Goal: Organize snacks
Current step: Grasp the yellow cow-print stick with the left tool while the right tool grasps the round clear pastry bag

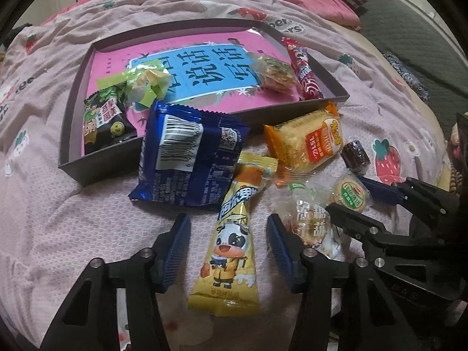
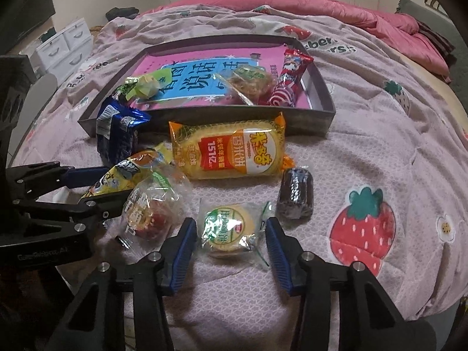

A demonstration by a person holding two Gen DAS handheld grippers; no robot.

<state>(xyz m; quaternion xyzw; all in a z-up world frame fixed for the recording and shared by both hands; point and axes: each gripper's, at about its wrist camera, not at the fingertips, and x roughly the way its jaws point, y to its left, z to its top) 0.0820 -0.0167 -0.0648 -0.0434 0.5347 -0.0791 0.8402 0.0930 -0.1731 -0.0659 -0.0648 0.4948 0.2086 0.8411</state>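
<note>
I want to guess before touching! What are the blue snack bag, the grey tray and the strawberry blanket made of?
Blue snack bag: likely glossy plastic film; it shines, crinkles, and has a zigzag sealed edge.
Grey tray: probably matte cardboard; thin, flat, straight walls with sharp corners, though I can't be sure.
Strawberry blanket: soft printed fabric; it folds and wrinkles with no shine.

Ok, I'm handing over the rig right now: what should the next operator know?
Left gripper: open, straddling the long yellow cow-print packet.
Right gripper: open, around the round clear-wrapped biscuit.
Done: four snacks lie in the shallow grey box.
Left on the pink strawberry bedspread: those two, the blue foil bag, orange rice-cracker pack, dark wrapped roll, clear candy bag.
</note>
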